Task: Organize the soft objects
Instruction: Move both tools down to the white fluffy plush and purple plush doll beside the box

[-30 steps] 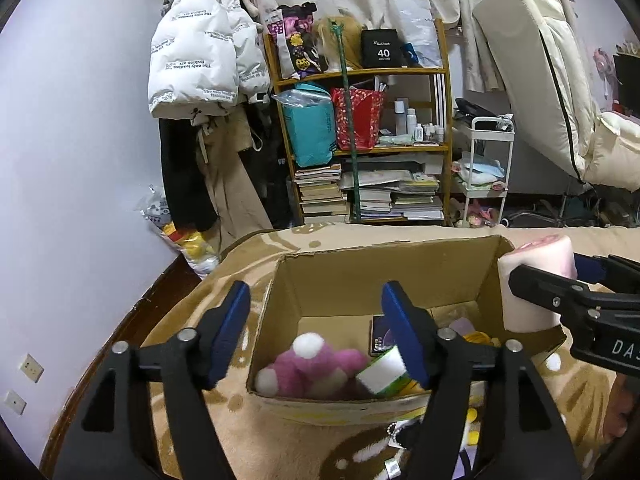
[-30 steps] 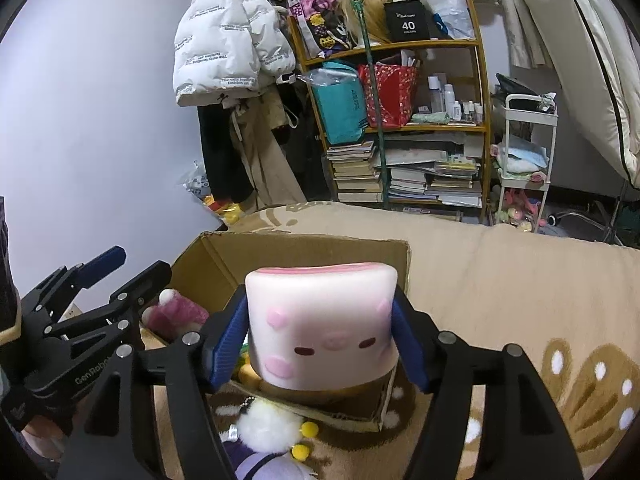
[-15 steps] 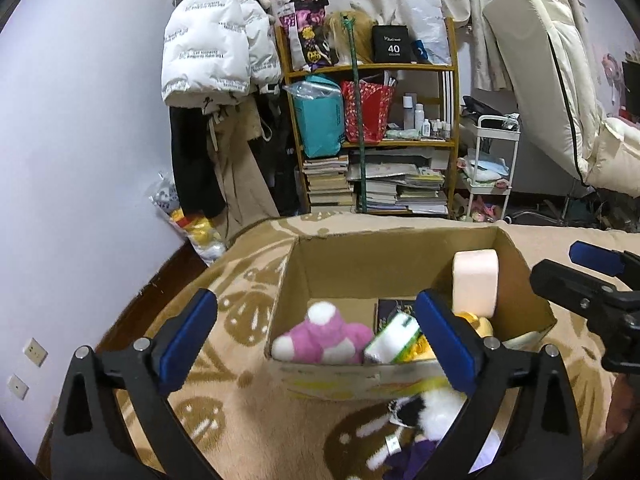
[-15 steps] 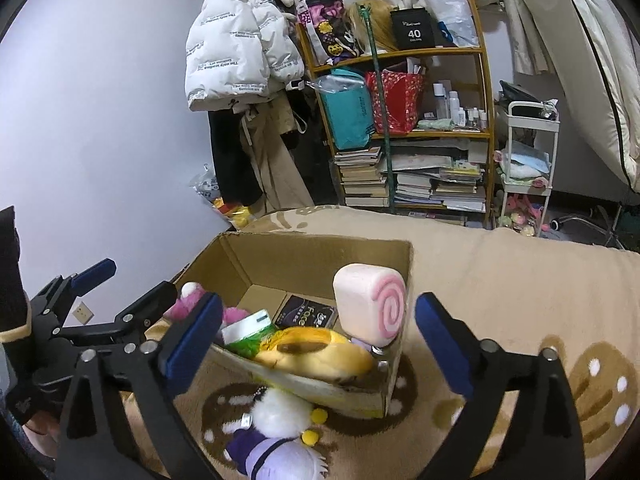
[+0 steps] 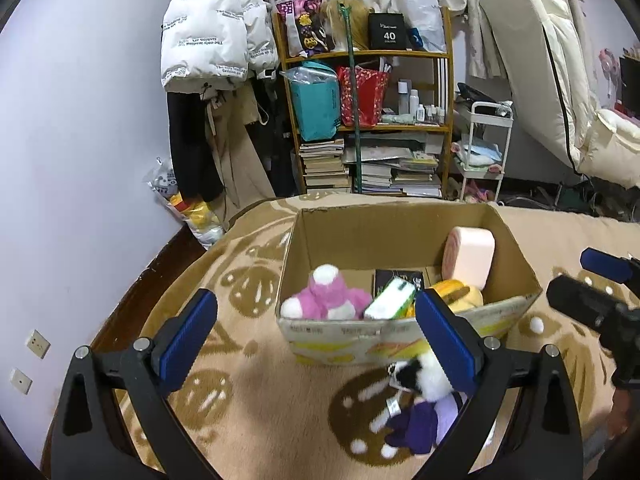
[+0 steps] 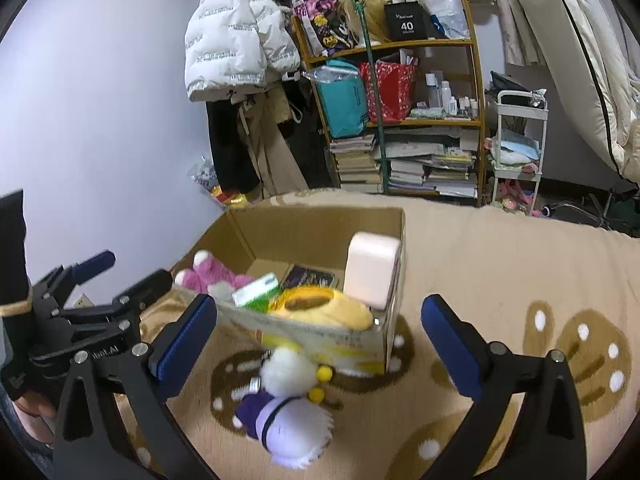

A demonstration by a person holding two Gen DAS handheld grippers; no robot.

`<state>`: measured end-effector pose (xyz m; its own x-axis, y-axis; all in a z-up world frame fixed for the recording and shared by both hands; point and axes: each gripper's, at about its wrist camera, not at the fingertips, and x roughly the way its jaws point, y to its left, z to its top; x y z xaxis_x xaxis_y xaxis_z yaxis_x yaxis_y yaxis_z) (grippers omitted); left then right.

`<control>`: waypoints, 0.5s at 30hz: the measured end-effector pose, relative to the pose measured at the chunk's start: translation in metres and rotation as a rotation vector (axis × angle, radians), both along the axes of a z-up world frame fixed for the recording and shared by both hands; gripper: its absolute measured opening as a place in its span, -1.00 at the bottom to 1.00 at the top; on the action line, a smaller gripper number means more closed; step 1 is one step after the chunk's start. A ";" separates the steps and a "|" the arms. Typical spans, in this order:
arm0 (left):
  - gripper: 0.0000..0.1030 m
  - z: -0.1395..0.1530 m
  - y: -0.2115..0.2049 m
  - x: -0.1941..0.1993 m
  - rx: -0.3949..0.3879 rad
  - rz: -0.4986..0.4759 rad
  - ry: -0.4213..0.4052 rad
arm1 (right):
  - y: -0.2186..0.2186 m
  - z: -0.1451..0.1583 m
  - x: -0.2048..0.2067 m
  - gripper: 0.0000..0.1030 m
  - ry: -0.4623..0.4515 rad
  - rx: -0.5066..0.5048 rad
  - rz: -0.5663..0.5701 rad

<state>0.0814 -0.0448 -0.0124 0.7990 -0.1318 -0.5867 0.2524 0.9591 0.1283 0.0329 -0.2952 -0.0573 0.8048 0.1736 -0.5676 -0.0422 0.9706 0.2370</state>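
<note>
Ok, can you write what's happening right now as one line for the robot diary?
left gripper: open, empty | right gripper: open, empty | pink pillow: in box | purple plush: on blanket, outside box

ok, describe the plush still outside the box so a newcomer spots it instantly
Find the cardboard box on the tan patterned blanket. Just in front of its near wall lies a plush doll, the only toy outside it, white-and-purple with yellow beads.

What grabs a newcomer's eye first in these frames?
The open brown cardboard box on the tan patterned blanket, packed with a pink-and-white plush toy at its left and a pale pink block-shaped squishy standing in its right corner. Next, the white-and-purple plush doll lying on the blanket just in front of the box, between the wide-open right gripper fingers.
</note>
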 end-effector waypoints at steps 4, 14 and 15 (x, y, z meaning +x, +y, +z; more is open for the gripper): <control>0.91 -0.002 0.001 -0.009 -0.005 -0.017 0.025 | 0.003 -0.004 -0.010 1.00 0.025 -0.015 0.003; 0.91 -0.012 -0.005 -0.030 0.043 -0.058 0.098 | 0.006 -0.016 -0.023 1.00 0.133 -0.009 0.016; 0.91 -0.013 -0.005 -0.030 0.046 -0.056 0.104 | 0.006 -0.017 -0.023 1.00 0.142 -0.015 0.018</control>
